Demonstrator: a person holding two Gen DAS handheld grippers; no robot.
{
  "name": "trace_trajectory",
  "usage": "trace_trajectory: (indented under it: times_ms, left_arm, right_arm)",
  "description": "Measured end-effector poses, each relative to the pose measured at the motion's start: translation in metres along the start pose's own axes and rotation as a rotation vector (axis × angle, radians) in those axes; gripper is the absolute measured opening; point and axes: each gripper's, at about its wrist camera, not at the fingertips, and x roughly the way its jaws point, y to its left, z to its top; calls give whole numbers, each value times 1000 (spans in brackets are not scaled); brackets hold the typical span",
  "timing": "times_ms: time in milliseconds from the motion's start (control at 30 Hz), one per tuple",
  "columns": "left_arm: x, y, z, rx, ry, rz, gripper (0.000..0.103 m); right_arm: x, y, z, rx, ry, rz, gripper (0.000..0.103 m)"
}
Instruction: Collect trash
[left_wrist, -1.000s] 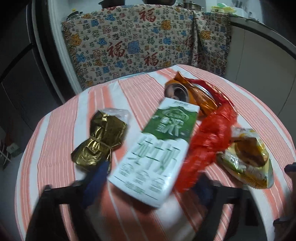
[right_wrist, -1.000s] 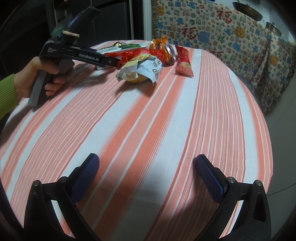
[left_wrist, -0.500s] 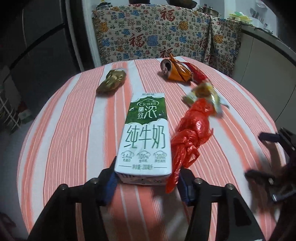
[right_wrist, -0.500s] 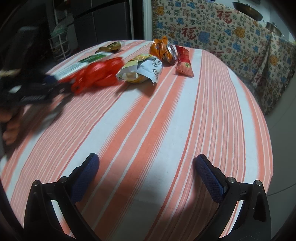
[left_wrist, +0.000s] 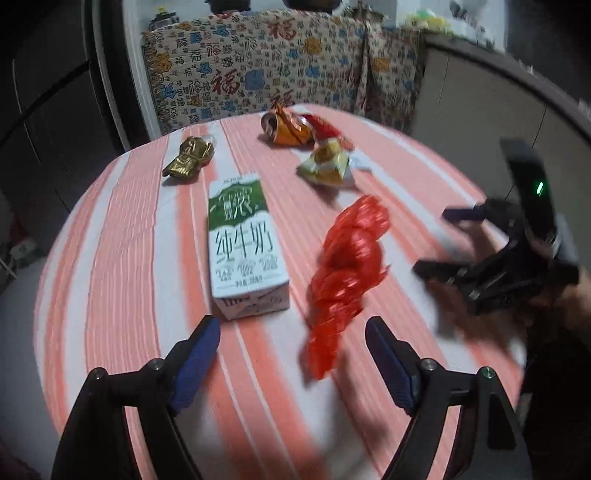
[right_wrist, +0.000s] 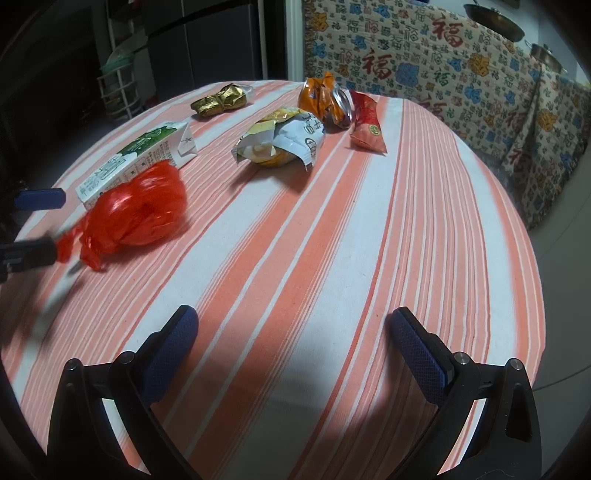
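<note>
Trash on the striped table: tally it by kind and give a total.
Milk carton: 1
Red plastic bag: 1
Crushed can: 1
Gold foil wrapper: 1
Snack packets: 2, white-yellow and red
Total: 6

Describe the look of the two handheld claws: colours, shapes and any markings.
Both the left claw and the right claw have black angular linkage arms with round silver pivot bolts and dark blue textured finger pads. The right claw's body carries a small green light. No cables or sleeves show.
</note>
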Motion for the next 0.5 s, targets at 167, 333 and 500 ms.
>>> trace_trajectory:
  times_ms: [167,333,500]
  left_arm:
    - [-3,-11,-24,6,-4,1,83]
    - [-21,4,-38,-71,-45,-4,83]
    - [-26,39,-45,-208,-75,22,83]
  right_arm:
    - [-1,2,1,-3,5,5,103]
    - [-16,-3,6,51,-6,52,102]
    - [-46,30,16,-32,-116,194,102]
